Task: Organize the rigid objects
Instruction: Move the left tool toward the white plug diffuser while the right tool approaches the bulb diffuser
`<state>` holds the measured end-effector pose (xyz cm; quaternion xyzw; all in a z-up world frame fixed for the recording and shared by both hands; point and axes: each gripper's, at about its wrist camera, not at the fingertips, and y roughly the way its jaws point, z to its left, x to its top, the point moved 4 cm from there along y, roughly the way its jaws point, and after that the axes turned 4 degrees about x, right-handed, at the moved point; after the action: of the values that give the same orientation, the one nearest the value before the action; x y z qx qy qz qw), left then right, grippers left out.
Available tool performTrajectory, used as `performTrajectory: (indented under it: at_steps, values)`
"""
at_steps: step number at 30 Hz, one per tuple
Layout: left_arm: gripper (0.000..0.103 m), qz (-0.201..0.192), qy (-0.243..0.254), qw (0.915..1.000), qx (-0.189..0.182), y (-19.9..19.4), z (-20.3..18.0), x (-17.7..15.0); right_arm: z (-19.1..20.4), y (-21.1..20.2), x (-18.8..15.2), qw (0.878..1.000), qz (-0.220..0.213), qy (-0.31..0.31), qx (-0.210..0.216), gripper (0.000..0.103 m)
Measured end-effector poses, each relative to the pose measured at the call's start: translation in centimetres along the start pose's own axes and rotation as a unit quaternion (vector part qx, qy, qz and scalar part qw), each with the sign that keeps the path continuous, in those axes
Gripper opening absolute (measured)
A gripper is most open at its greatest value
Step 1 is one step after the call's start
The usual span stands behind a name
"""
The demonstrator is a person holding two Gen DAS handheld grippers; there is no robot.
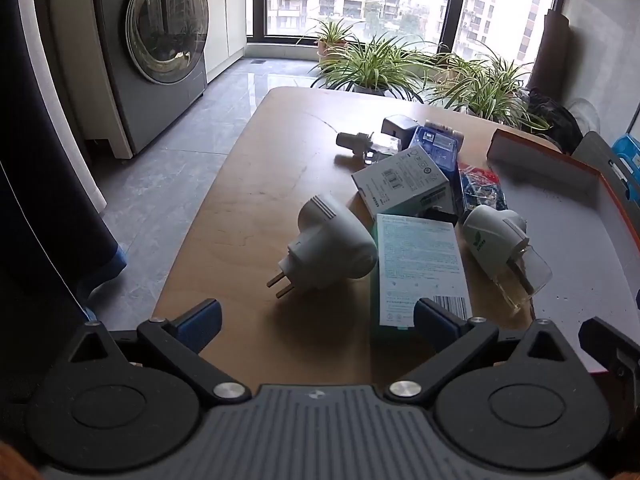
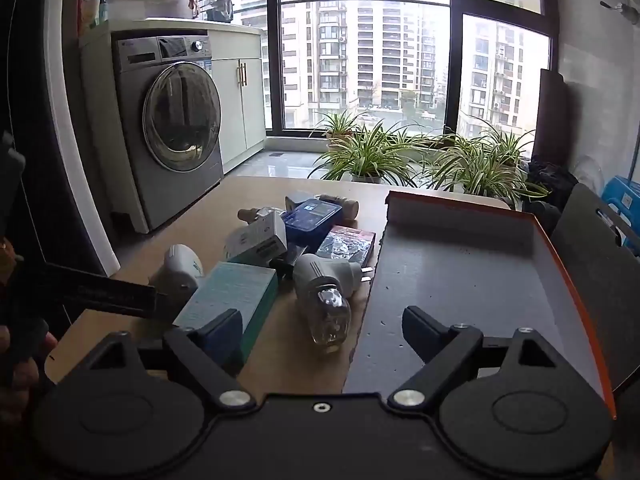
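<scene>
Left gripper (image 1: 316, 320): hovering spread wide, holding nothing, near white plug (image 1: 332, 240).
Right gripper (image 2: 322, 330): gaping wide, empty, over tray (image 2: 460, 264) edge.

left wrist: low, near table (image 1: 248, 184) | right wrist: higher, facing window | shared: tray (image 2: 460, 264)

White plug-in heater (image 1: 332, 240) on its side, prongs toward camera; teal box (image 1: 420, 268) flat beside it; second heater with clear bottle (image 2: 324, 292) lying against the grey orange-rimmed tray (image 2: 480, 264).
</scene>
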<state>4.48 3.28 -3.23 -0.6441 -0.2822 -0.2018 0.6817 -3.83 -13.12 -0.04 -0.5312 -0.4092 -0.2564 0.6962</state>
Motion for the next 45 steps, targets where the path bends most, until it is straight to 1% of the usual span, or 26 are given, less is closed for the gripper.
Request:
performTrajectory:
  at_steps: [7, 22, 45]
  values:
    - [0.103, 0.006, 0.011, 0.9999, 0.007, 0.7, -0.4, 0.6, -0.6, 0.6, 0.2, 1.000, 0.008, 0.021, 0.006, 0.102]
    - [0.103, 0.018, 0.016, 0.9997, 0.006, 2.1, 0.3, 1.0, -1.0, 1.5, 0.5, 0.999, 0.015, 0.030, 0.008, 0.102]
    - [0.103, 0.013, 0.057, 0.9983, -0.005, 3.3, 0.8, 2.3, -0.9, 1.9, 0.7, 0.999, 0.016, 0.038, -0.003, 0.102]
